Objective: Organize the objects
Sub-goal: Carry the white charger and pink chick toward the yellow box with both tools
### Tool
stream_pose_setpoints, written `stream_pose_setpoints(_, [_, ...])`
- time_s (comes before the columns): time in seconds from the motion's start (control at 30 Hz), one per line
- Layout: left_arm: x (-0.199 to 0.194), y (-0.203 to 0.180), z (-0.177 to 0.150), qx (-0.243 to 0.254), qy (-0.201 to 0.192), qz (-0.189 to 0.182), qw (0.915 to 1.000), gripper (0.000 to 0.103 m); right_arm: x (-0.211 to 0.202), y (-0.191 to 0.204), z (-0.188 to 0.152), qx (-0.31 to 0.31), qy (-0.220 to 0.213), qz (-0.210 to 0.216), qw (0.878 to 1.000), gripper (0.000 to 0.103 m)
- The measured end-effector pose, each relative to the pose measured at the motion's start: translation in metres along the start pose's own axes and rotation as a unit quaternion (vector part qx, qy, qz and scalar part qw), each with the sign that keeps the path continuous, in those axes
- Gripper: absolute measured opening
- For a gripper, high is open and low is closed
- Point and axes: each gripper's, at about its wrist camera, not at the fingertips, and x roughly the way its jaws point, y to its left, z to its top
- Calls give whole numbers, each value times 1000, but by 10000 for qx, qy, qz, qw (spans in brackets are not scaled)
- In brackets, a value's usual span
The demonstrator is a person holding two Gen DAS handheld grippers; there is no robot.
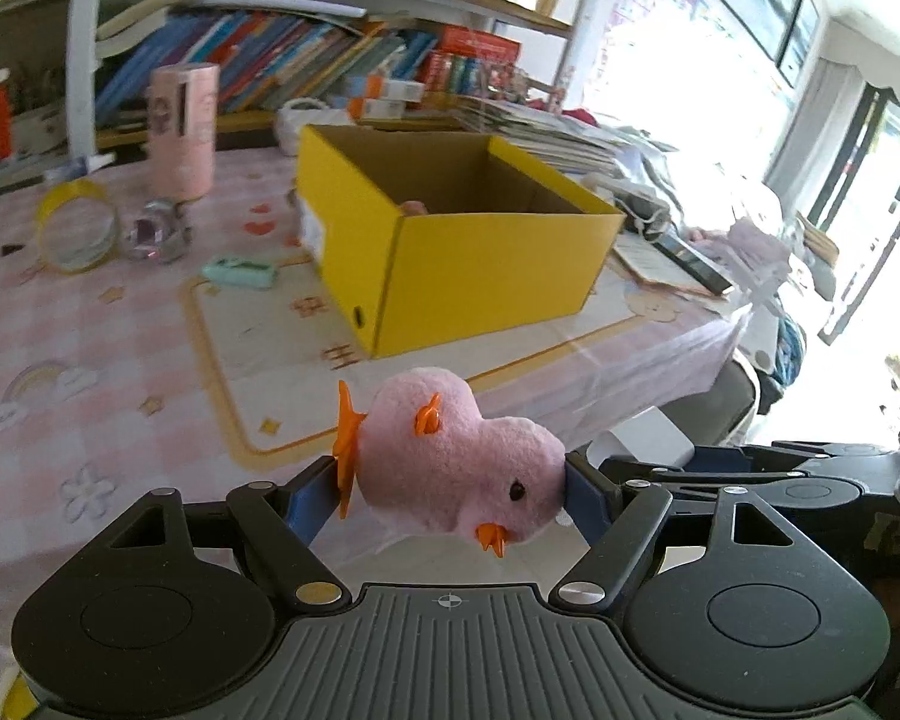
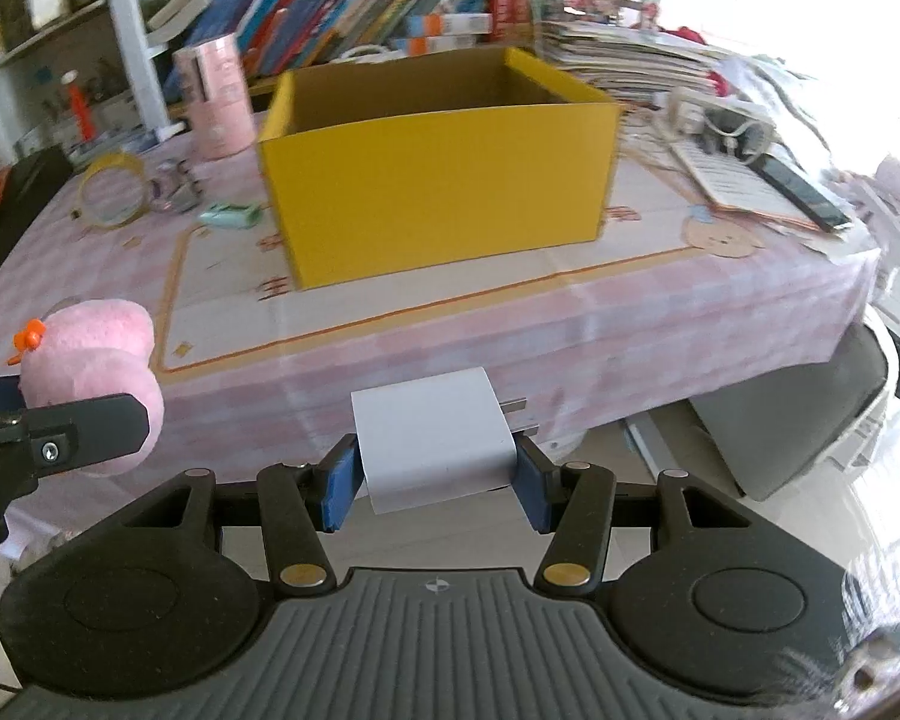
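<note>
My left gripper (image 1: 450,480) is shut on a pink plush chick (image 1: 456,462) with orange feet and beak, held in the air off the table's near edge. It also shows at the left of the right wrist view (image 2: 90,354). My right gripper (image 2: 435,468) is shut on a white charger plug (image 2: 432,435) with metal prongs, also held before the table edge. The white plug shows in the left wrist view (image 1: 642,441) too. An open yellow cardboard box (image 1: 486,252) (image 2: 438,180) stands on the table ahead of both grippers, with something pink inside it.
The table has a pink checked cloth (image 2: 630,324). Left of the box lie a green item (image 1: 240,271), a tape roll (image 1: 75,234), a shiny trinket (image 1: 156,231) and a pink cylinder (image 1: 183,132). Papers and a phone (image 2: 801,189) lie to the right. Bookshelves stand behind.
</note>
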Motion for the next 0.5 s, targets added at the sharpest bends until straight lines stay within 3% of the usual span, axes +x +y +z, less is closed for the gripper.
stream_pose_setpoints(0.5, [35,-18,35,148,-63,-2,9999,79,20,-40,34,182,-84,-87,9998,50])
